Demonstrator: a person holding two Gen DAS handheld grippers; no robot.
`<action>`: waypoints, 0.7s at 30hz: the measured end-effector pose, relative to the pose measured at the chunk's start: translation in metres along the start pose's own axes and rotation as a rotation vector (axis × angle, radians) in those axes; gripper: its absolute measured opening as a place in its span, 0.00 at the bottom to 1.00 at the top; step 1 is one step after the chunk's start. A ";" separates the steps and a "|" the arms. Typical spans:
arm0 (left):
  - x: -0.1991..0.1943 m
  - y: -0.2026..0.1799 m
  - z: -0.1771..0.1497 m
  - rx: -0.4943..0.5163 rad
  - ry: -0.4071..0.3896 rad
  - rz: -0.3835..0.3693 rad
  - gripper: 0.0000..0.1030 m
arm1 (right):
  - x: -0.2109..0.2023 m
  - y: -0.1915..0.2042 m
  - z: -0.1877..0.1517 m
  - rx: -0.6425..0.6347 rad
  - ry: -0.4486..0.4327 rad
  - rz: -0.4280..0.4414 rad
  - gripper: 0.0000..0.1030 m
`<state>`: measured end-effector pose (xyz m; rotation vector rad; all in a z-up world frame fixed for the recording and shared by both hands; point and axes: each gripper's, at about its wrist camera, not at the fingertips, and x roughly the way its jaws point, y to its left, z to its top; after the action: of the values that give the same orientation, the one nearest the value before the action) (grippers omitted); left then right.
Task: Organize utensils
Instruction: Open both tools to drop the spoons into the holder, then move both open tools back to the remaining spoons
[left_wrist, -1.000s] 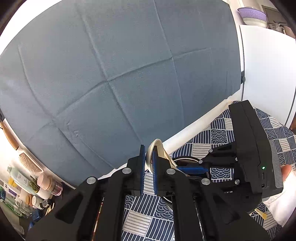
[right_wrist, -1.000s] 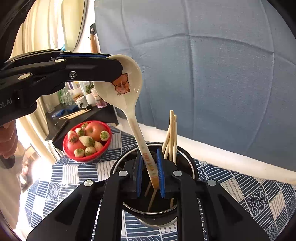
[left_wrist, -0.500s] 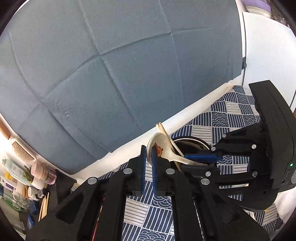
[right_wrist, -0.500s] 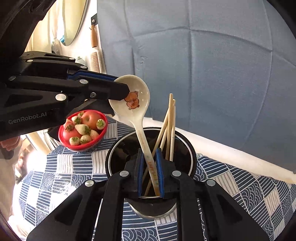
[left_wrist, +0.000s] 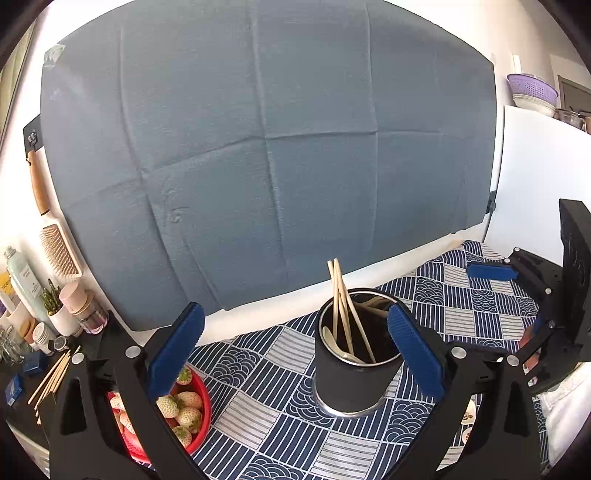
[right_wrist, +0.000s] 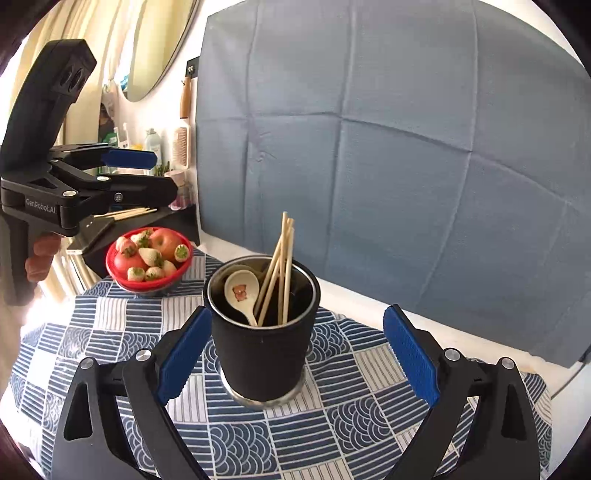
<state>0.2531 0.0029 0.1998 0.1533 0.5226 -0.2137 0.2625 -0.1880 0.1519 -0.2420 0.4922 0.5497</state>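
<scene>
A black cup (right_wrist: 262, 354) with a steel rim stands on the blue patterned tablecloth (right_wrist: 110, 332). Inside it lean several wooden chopsticks (right_wrist: 282, 266) and a white spoon (right_wrist: 242, 291) with a bear print, bowl end up. The right wrist view shows my right gripper (right_wrist: 297, 354) just in front of the cup, jaws opening wide and holding nothing. My left gripper (left_wrist: 295, 350) is also opening and holds nothing; the cup (left_wrist: 351, 380) stands just beyond its fingers. The left gripper (right_wrist: 155, 173) also shows at the upper left, away from the cup.
A red bowl (right_wrist: 147, 254) of strawberries and an apple sits left of the cup. A dark shelf (left_wrist: 22, 402) at the far left holds bottles, jars and loose chopsticks (left_wrist: 51, 376). A grey-blue backdrop (left_wrist: 277, 166) hangs behind the table. A person's hand (right_wrist: 38, 258) grips the left handle.
Both grippers were shut on the spoon, left on its bowl and right on its handle. Both have opened and drawn back, and the spoon now rests inside the cup.
</scene>
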 end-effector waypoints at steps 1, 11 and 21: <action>0.001 -0.002 -0.005 0.001 0.007 -0.001 0.94 | -0.002 -0.003 -0.003 0.006 0.010 -0.009 0.87; 0.027 -0.037 -0.062 -0.027 0.115 -0.130 0.94 | -0.023 -0.029 -0.047 0.089 0.101 -0.064 0.87; 0.054 -0.091 -0.096 0.008 0.168 -0.263 0.94 | -0.048 -0.039 -0.104 0.146 0.179 -0.117 0.88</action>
<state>0.2309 -0.0745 0.0817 0.1105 0.7096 -0.4624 0.2087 -0.2774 0.0909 -0.1801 0.6847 0.3781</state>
